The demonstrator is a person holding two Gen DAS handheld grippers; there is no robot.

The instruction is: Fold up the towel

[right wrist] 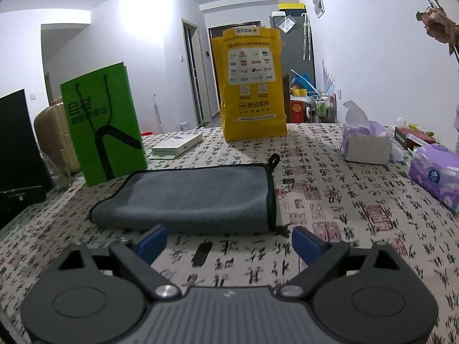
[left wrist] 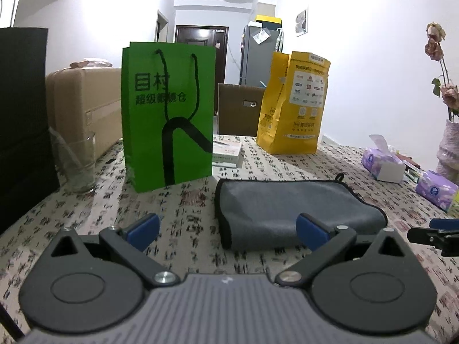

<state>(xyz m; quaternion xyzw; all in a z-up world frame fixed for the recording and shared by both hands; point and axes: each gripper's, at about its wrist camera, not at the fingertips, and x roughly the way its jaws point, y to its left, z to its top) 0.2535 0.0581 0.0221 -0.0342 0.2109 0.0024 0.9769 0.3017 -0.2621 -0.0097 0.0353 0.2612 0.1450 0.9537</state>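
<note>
Towel (left wrist: 298, 215), grey with a dark bound edge, is seen lying folded on the table (left wrist: 183, 200), which is covered by a cloth printed with black and red characters. A small hanging loop (right wrist: 274, 160) is noted at the towel's far corner.

Left gripper (left wrist: 228, 230) is held low over the table just in front of the towel. Its blue fingers (left wrist: 143, 228) are spread wide and nothing is held between them; the right-hand finger is seen in front of the towel's near edge, but contact cannot be confirmed.

Right gripper (right wrist: 229, 242) is likewise spread wide and empty, just short of the towel's near edge, with its right finger near the towel's right corner. In the left wrist view, the tip of the right gripper (left wrist: 439, 229) is seen to the right of the towel, apart from it.

Relative to the towel:
- a green paper bag (left wrist: 169, 114) stands upright behind and to the left;
- a glass (left wrist: 77, 163) is placed further left of that bag;
- a flat white box (right wrist: 176, 144) lies behind, beside the green bag;
- a yellow paper bag (right wrist: 252, 83) stands behind, further back;
- tissue packs (right wrist: 365, 142) are set well to the right.
</note>
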